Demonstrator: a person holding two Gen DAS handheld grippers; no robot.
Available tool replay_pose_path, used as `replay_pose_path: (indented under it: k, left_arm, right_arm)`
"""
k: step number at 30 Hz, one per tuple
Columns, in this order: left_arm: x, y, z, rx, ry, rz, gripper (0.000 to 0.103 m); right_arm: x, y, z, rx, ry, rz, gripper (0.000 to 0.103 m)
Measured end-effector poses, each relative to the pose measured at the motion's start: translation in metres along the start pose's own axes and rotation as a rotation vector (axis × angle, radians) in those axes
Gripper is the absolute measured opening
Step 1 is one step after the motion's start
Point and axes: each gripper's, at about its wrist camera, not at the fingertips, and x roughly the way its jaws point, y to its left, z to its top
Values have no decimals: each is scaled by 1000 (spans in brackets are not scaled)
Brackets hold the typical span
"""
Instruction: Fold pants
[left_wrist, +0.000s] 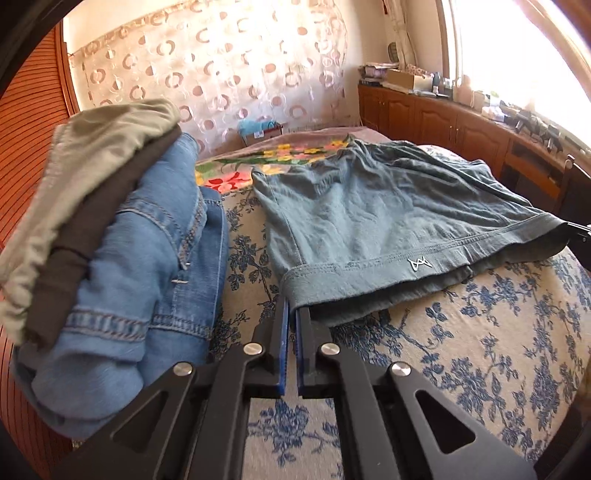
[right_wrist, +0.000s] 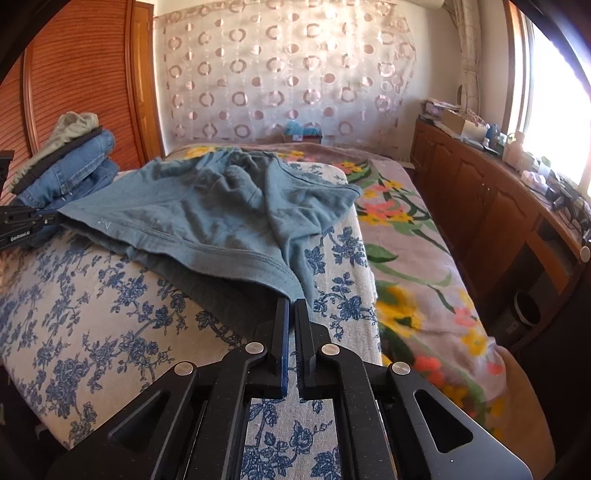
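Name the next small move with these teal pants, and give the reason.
Probably lift both corners together and carry them toward the far end. The left gripper and right gripper are each shut on a corner of the teal pants, which lie flat, unfolded.

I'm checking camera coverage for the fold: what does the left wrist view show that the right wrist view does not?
Only the left wrist view: the left gripper head-on, shut on the teal pants' waistband corner, and the logo clearly.

Only the right wrist view: the right gripper head-on, shut on the opposite corner, and the round bin beside the bed.

Both: the pants, the pile of folded clothes, the blue-flowered cover, the cabinets.
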Motion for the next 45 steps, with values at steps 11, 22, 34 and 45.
replay_pose_path:
  k: [11, 22, 34, 45]
  left_arm:
    - [-40, 7, -24, -40, -47, -23, 0]
    - [-60, 4, -45, -62, -56, -53, 0]
    - [-78, -5, -54, -71, -69, -96, 0]
    - [-75, 3, -65, -83, -44, -110, 0]
  right_arm:
    - [-29, 9, -12, -8, -11, 66, 0]
    - [-54, 10, -38, 6, 8, 98, 0]
    - [-80, 6, -53, 29, 2, 96, 0]
    - [-82, 6, -69, 58, 37, 104, 0]
